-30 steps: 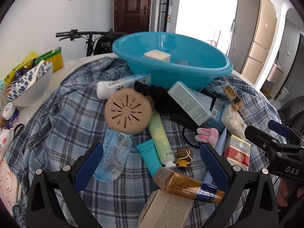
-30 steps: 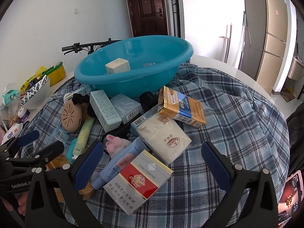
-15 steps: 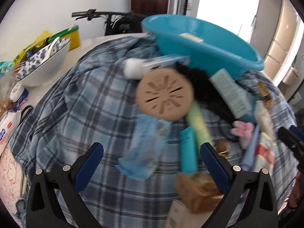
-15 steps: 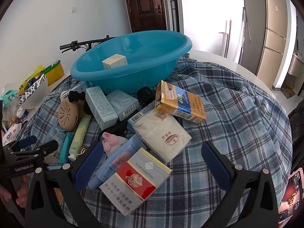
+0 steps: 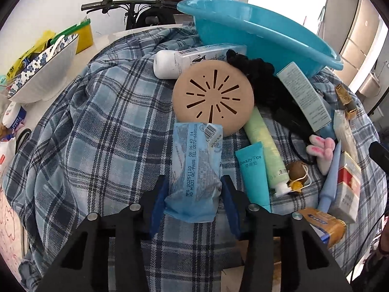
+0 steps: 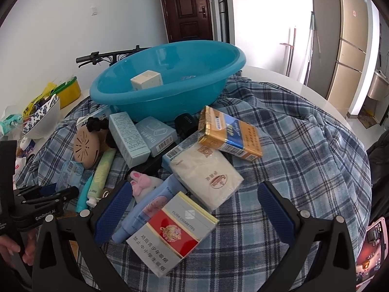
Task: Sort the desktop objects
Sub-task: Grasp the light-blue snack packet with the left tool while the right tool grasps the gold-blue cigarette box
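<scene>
Right now the left tongs (image 5: 193,200) are clamped on the near end of a pale blue plastic pouch (image 5: 197,165), their jaws having just been closing, and the two blue pads pinch the pouch from either side at lower centre of the left wrist view. The pouch lies flat on the plaid cloth (image 5: 102,126) that covers the worktop, its far end with the barcode sticker just touching the tan round vented disc (image 5: 213,97). It looks light, thin and floppy, a soft film pack with crinkled printed skin, so it will probably droop from the grip and could slide if the hold is only on the sealed edge; a bite further in, where the contents give some body, seems the safer hold. Beside it to the right lie a teal tube (image 5: 252,170) and a pale green tube (image 5: 265,150), close but apart from the pouch. The blue basin (image 6: 167,80) in the upper centre of the right wrist view holds one cream box (image 6: 146,80) and is likely where sorted things go. The right tongs (image 6: 192,209) stand wide apart with nothing pressed between them, over a red and white cigarette pack (image 6: 170,233) and a light blue tube (image 6: 150,206) at the bottom of that frame. In that same view the left tongs sit at lower left, held by a hand (image 6: 11,251)
</scene>
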### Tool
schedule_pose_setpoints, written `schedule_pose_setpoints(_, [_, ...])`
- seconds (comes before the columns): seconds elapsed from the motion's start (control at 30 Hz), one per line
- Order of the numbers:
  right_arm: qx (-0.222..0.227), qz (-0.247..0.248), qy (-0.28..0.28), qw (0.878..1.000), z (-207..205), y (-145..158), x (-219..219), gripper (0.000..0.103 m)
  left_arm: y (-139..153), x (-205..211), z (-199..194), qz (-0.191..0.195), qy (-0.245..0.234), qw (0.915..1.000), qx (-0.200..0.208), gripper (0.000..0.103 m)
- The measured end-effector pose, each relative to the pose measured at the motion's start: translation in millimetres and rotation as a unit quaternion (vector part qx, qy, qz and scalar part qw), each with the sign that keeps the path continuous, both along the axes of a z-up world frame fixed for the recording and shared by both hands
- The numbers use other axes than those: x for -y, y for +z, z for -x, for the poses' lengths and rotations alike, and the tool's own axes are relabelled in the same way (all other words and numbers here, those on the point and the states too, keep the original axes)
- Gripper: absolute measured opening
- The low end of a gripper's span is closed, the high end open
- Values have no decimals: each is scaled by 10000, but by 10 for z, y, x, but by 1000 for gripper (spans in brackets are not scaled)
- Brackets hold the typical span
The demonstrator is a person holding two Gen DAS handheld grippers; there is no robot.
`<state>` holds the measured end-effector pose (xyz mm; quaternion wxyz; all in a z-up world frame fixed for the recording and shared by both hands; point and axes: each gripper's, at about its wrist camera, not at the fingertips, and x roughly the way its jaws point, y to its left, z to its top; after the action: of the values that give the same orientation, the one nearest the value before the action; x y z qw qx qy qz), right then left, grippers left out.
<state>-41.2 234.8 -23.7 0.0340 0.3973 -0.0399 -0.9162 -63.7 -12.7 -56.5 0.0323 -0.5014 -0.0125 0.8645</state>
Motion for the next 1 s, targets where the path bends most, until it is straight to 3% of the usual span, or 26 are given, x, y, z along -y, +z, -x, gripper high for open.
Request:
schedule_pose_setpoints(0.2, [-9,98,-34,9999,4,10,-82,102,141,18,-64,-155,27,9997,-194,45])
schedule_pose_setpoints(0.43, [112,298,384,9988,16,-58,32,102,317,-46,-126,-118,-38,9987,-486,45])
schedule_pose_setpoints(0.63, [392,265,405,9981,91,-250,94,91,401,-61,-159,-98,-84,9980,-624,45])
schedule_pose_setpoints(0.73, [423,358,338,9979,106,-311,62,84,387,-46,-152,-123,-52,9982,-584,45])
schedule_pose_setpoints(0.87, [288,564,1,9980,180,-264,-130,84,373,-38,-152,-124,-47,9983,-562,45])
schedule_pose_setpoints(1.0, [136,398,-281,9987,356,-166,-275,84,371,-58,-149,-122,-80,9983,-569,45])
